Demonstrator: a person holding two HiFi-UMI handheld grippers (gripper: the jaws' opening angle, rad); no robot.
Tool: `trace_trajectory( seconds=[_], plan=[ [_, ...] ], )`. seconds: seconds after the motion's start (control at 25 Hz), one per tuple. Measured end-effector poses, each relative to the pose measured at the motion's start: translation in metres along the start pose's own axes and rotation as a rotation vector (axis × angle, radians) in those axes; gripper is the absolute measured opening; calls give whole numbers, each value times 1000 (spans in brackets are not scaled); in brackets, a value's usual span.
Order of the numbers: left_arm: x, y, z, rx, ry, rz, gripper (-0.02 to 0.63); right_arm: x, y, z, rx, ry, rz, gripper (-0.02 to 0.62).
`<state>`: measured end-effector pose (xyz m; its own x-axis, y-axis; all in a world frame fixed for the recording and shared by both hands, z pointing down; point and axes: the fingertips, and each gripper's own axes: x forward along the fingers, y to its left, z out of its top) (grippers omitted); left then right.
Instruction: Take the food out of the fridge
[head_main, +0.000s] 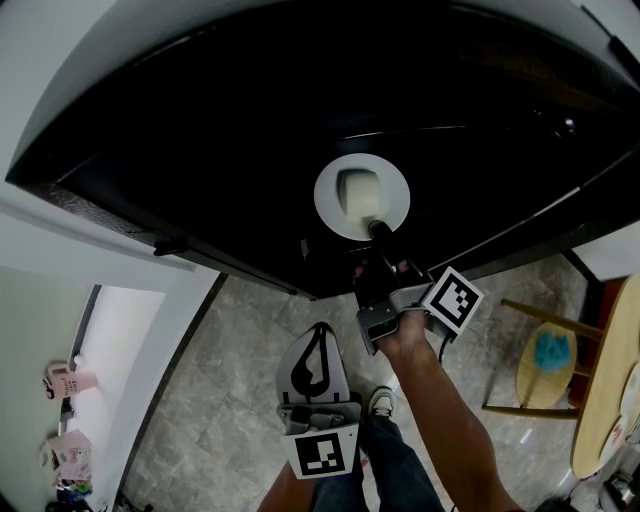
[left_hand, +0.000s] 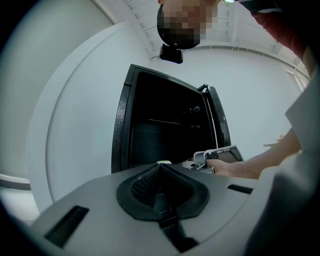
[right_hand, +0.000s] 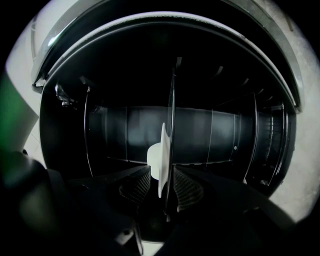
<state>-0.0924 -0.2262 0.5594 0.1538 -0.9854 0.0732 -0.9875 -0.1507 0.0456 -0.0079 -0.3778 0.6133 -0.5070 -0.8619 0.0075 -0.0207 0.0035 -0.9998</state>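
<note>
The black fridge (head_main: 230, 140) stands open with a dark inside. On its glass shelf sits a white plate (head_main: 330, 205) with a pale block of food (head_main: 358, 190). My right gripper (head_main: 380, 232) reaches in at the plate's near rim. In the right gripper view the plate (right_hand: 161, 165) stands edge-on between the pads with the food (right_hand: 152, 152) behind it. A gap shows on each side, so the right gripper (right_hand: 162, 189) is open. My left gripper (head_main: 319, 332) hangs low outside the fridge, above the person's legs. The left gripper (left_hand: 160, 169) is shut with nothing in it.
A wooden stool (head_main: 545, 385) with a blue thing on it stands at the right, beside a round wooden table edge (head_main: 605, 400). Pink items (head_main: 68, 380) lie at the lower left. The fridge's glass shelf edge (right_hand: 173, 100) runs between the right jaws. A stone-tile floor (head_main: 250, 350) lies below.
</note>
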Motion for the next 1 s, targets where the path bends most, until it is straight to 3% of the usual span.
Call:
trace_trajectory(
  seconds=[0.72,1.0],
  plan=[
    [0,-2,1,0,0,-4,14,1,-1,2,32,-26,-34,55],
    [0,0,1,1,-5,1,14,1,-2,2,42,-31,-44,51]
  ],
)
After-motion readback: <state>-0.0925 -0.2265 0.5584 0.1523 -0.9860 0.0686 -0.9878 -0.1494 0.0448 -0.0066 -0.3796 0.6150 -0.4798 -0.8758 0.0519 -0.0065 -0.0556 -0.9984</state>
